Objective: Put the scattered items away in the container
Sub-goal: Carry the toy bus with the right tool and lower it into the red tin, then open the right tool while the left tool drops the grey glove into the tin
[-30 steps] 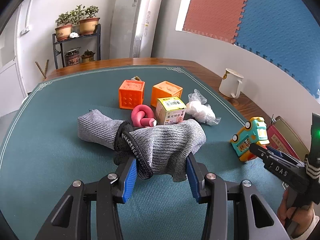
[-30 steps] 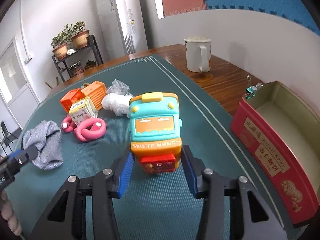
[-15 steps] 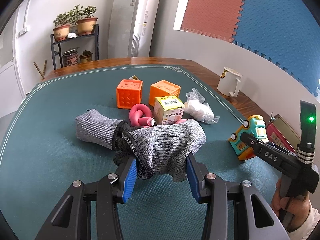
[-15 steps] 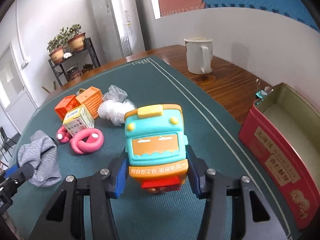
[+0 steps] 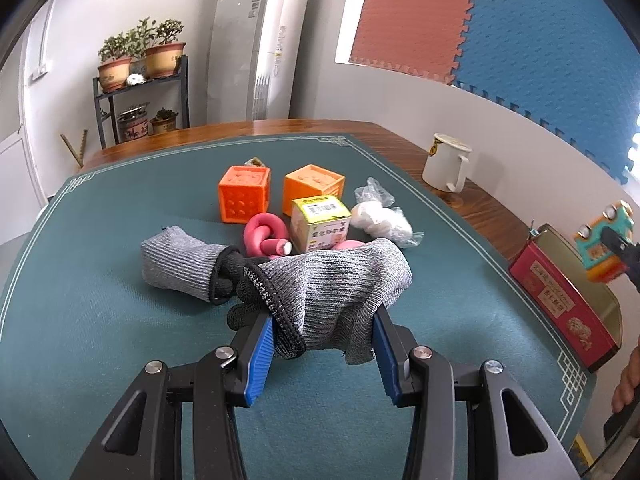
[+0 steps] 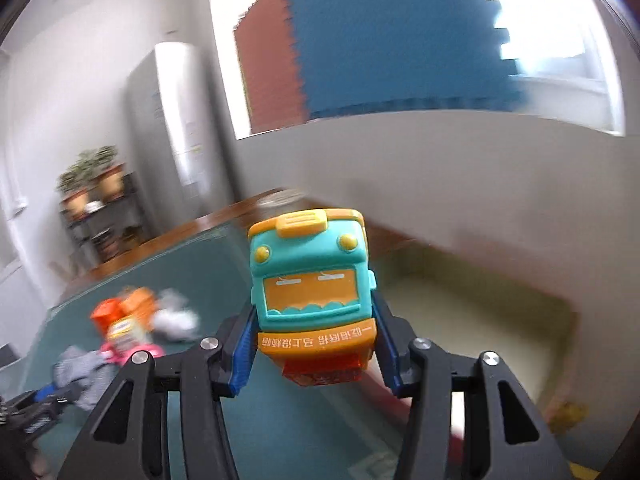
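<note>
my right tool [image 6: 314, 344] has lifted the toy bus [image 6: 310, 280] off the desk, red tin [image 5: 568, 300] just ahead. left tool [image 5: 322, 344] still clamps the grey glove [image 5: 340, 280].

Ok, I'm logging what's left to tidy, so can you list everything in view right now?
grey gloves: two, grey with black cuffs, on the mat, one between the left tongs
toy bus: one, teal and orange, held over the tin
tin: one, red, open, right mat edge
cubes: two, orange, far mat
small carton: one, yellow-white, before the cubes
foam roller: pink, coiled, beside the carton
plastic bag: one, white contents, right of the carton
mug: one, white, on the wood
mat: one, teal
left tongs: shut on a glove
right tongs: gripping the bus
</note>
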Motion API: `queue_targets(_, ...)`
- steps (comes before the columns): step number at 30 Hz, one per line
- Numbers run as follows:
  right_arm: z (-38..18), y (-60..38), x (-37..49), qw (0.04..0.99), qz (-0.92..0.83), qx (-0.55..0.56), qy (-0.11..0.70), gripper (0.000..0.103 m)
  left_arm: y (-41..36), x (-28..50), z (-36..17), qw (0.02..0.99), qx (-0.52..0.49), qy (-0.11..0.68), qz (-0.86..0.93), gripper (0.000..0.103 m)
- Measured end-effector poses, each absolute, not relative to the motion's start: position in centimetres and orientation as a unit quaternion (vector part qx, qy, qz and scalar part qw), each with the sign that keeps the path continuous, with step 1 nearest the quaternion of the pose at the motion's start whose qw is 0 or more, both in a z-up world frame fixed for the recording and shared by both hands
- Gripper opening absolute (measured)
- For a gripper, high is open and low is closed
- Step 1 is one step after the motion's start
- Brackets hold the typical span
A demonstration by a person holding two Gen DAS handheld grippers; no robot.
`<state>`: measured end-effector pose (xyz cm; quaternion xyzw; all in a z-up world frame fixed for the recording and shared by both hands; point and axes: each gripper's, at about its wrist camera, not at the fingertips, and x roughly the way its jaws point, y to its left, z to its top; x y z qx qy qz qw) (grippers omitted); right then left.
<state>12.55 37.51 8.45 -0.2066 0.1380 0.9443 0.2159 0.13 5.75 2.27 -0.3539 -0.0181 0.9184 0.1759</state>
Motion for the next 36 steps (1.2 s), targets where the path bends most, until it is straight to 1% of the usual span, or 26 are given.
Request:
queue_targets(3, 7.6, 40.6, 14.5, 0.264, 0.928, -0.217, 0.147, 0.055, 6.5, 0.6, 2.8, 0.183, -0.350, -0.015, 0.919, 0.047)
queue_targets(7, 5.7, 43.0, 15.7, 0.288, 0.913, -0.239, 0.160, 0.055, 8.2, 1.3, 3.6, 0.194, -0.345, -0.004, 0.918, 0.047)
queue_targets(14, 3.8, 45.5, 16.3, 0.275, 0.907, -0.259, 0.186, 0.056, 13.0, 2.6, 5.3, 0.225, -0.335, 0.025, 0.915, 0.047)
queue_targets(17, 3.9, 46.0, 17.1, 0.262, 0.913, -0.249, 0.192, 0.064, 15.1, 2.8, 5.8, 0.237, -0.334, 0.035, 0.912, 0.047)
queue_targets(20, 4.6, 46.0, 17.5, 0.271, 0.918, -0.229, 0.177, 0.064, 17.4, 3.1, 6.3, 0.249, -0.331, 0.049, 0.909, 0.047)
queue_targets(28, 5.6, 46.5, 19.7, 0.256, 0.929, -0.184, 0.196, 0.065, 23.4, 3.7, 7.9, 0.298, -0.321, 0.074, 0.896, 0.047)
queue_targets(36, 6.0, 46.7, 20.6, 0.248, 0.932, -0.167, 0.203, 0.074, 30.7, 3.8, 9.5, 0.360, -0.303, 0.094, 0.877, 0.047)
